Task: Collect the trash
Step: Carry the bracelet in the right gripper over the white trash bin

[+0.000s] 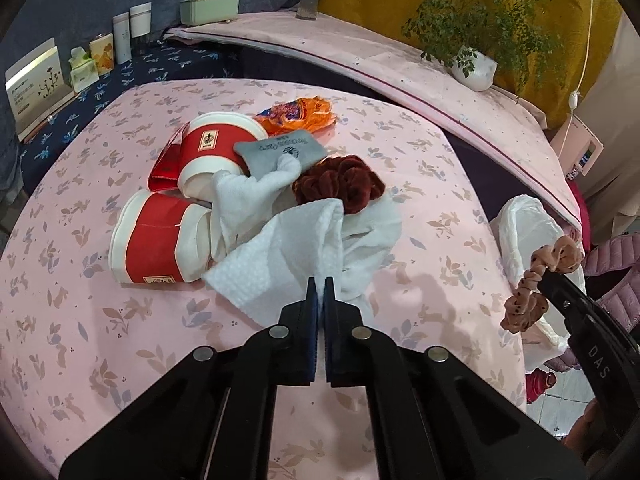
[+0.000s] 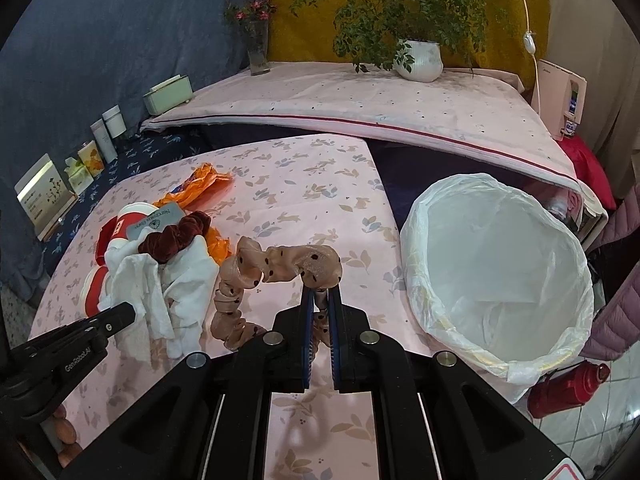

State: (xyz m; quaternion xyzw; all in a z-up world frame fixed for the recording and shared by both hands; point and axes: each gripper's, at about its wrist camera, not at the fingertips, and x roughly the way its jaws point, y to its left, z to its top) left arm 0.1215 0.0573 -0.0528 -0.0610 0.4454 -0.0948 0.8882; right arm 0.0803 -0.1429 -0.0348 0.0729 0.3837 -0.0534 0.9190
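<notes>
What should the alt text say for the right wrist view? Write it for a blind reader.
The right gripper is shut on a beige dotted scrunchie, held above a pink floral tablecloth beside a white-lined trash bin. To the left lie white tissues, a maroon scrunchie and red paper cups.

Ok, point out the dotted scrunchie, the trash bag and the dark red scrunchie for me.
dotted scrunchie [image 2: 280, 266]: right wrist view, on the raised fold above the right gripper.
trash bag [image 2: 416, 216]: right wrist view, on the liner's left rim.
dark red scrunchie [image 1: 340, 182]: left wrist view, on its velvet middle.
</notes>
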